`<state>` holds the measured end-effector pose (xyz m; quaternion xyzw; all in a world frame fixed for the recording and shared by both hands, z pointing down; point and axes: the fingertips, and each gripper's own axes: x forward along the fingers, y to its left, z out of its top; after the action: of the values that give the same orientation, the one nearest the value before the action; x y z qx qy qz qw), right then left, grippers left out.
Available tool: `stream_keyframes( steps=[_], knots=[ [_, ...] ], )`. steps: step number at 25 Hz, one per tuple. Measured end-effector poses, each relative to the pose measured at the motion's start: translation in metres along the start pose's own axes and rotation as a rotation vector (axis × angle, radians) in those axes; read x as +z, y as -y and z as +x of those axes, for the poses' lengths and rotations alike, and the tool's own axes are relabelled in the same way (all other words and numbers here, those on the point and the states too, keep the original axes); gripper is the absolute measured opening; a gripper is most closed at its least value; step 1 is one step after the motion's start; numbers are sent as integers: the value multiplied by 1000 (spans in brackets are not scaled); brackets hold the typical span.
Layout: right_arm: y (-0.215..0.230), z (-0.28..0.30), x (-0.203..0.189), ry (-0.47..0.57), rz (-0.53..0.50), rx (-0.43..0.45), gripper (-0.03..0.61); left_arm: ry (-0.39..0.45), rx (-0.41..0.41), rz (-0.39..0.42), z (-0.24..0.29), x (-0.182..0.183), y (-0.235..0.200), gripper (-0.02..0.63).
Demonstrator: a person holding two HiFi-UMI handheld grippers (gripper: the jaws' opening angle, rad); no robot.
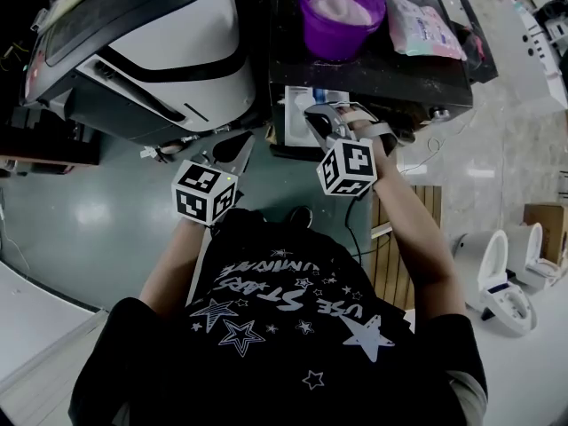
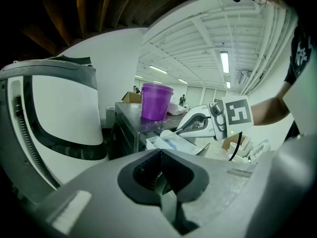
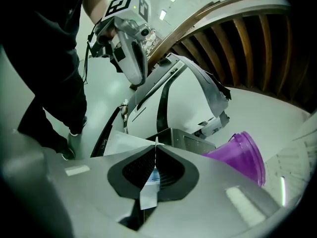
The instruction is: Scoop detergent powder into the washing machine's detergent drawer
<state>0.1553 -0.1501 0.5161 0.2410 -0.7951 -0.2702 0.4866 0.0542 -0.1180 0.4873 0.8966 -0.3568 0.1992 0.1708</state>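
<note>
A purple bucket [image 1: 330,35] of white powder stands on the dark washer top [image 1: 373,74]. It also appears in the left gripper view [image 2: 156,102] and the right gripper view [image 3: 241,151]. Below it the white detergent drawer [image 1: 295,105] is pulled out. My right gripper [image 1: 318,119] hovers over the drawer, shut on what looks like a thin white scoop handle [image 3: 156,144]; the scoop's bowl [image 2: 167,133] hangs above the drawer [image 2: 171,144]. My left gripper [image 1: 238,156] is held lower left of the drawer, shut with nothing in it [image 2: 159,155].
A large white machine with a dark window [image 1: 169,43] stands left of the washer. A pink powder bag [image 1: 424,27] lies beside the bucket. A wooden pallet [image 1: 404,269] and white appliances [image 1: 506,282] are on the floor at the right.
</note>
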Motion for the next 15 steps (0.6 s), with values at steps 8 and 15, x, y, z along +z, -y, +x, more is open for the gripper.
stream_keyframes(
  steps=[8, 15],
  knots=[
    [-8, 1, 1, 1, -7, -14, 32, -29, -18, 17, -1, -7, -1, 2],
    [5, -5, 6, 32, 275, -41, 32, -58, -42, 33, -1, -6, -7, 0]
  ],
)
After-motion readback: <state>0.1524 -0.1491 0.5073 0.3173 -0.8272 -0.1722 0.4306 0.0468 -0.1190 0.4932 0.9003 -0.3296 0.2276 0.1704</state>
